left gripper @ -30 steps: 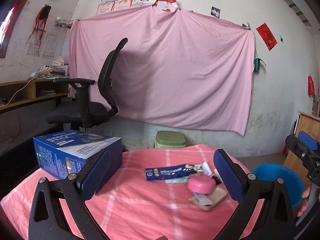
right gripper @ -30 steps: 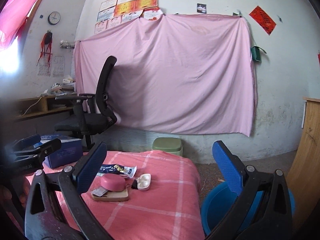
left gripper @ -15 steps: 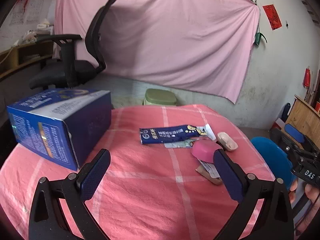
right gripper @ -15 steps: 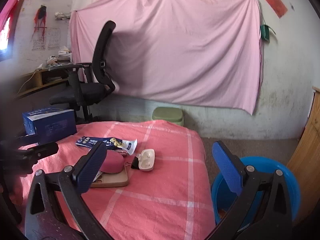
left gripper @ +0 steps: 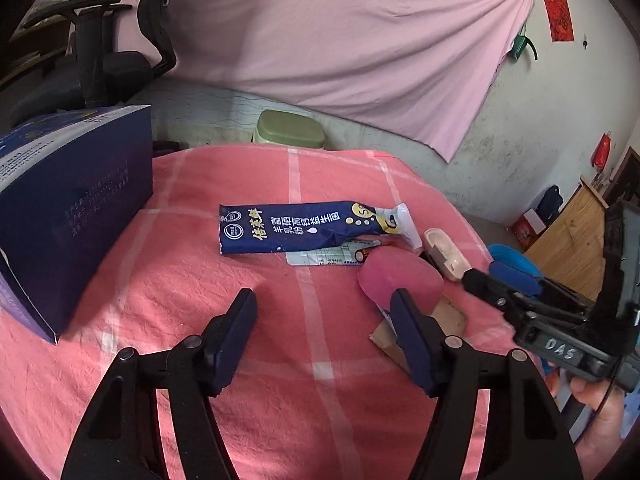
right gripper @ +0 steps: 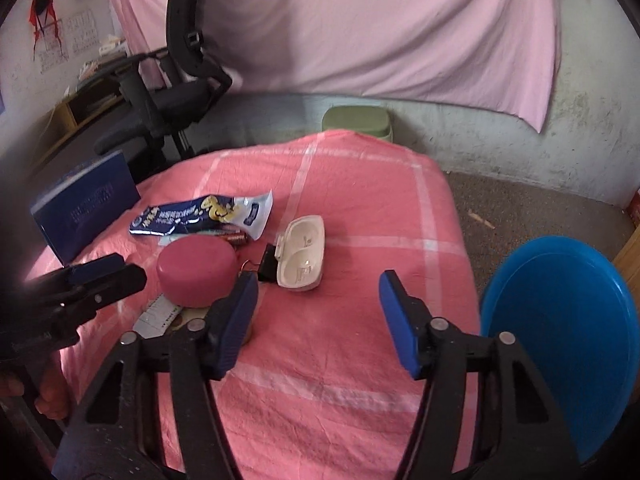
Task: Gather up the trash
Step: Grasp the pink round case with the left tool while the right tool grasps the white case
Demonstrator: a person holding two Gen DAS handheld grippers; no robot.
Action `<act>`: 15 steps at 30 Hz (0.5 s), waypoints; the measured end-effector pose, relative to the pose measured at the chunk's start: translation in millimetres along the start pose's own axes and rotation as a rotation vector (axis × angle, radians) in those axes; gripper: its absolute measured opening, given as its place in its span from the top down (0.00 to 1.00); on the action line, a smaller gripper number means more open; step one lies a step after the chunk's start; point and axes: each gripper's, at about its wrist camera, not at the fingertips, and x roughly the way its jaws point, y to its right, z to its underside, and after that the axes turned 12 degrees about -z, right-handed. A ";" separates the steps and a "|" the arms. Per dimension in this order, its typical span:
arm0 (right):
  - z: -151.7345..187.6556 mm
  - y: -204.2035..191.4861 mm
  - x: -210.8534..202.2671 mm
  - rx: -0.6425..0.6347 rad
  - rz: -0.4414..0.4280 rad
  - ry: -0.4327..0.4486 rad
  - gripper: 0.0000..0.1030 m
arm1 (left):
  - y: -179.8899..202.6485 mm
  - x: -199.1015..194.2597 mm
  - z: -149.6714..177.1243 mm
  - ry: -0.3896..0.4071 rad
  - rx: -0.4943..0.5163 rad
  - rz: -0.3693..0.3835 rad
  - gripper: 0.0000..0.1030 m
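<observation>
Trash lies in a loose cluster on the pink checked cloth (left gripper: 256, 360): a blue wrapper (left gripper: 296, 227) with a torn white end, a battery (left gripper: 366, 254) and a flat packet (left gripper: 320, 258) just under it, and a pink lid (left gripper: 400, 278) resting on a card (left gripper: 448, 320). Beside the lid sit a black clip (right gripper: 267, 263) and an open white case (right gripper: 302, 258). A blue box (left gripper: 68, 216) stands well apart at the cloth's left edge, and a blue basin (right gripper: 568, 328) sits on the floor off its right side.

Both claws hang above the cloth, tilted down. The left gripper (left gripper: 322, 332) is closing, half wide, with only bare cloth between its jaws; its right pad overlaps the lid in view. The right gripper (right gripper: 316, 320) is also closing, half wide, nothing between its jaws, just short of the case.
</observation>
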 end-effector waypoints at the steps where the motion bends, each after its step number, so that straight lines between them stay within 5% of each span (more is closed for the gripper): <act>1: -1.7 -2.2 5.1 -0.009 0.003 -0.017 0.27 | -0.5 -0.9 -0.6 0.004 -0.003 0.006 0.39; 8: -6.1 -2.4 19.0 -0.017 0.018 -0.073 0.56 | 4.3 -4.5 -5.2 0.002 0.026 0.054 0.39; 15: -5.6 8.5 7.8 0.021 -0.018 -0.054 0.56 | 33.0 5.9 -5.9 -0.012 0.151 0.087 0.45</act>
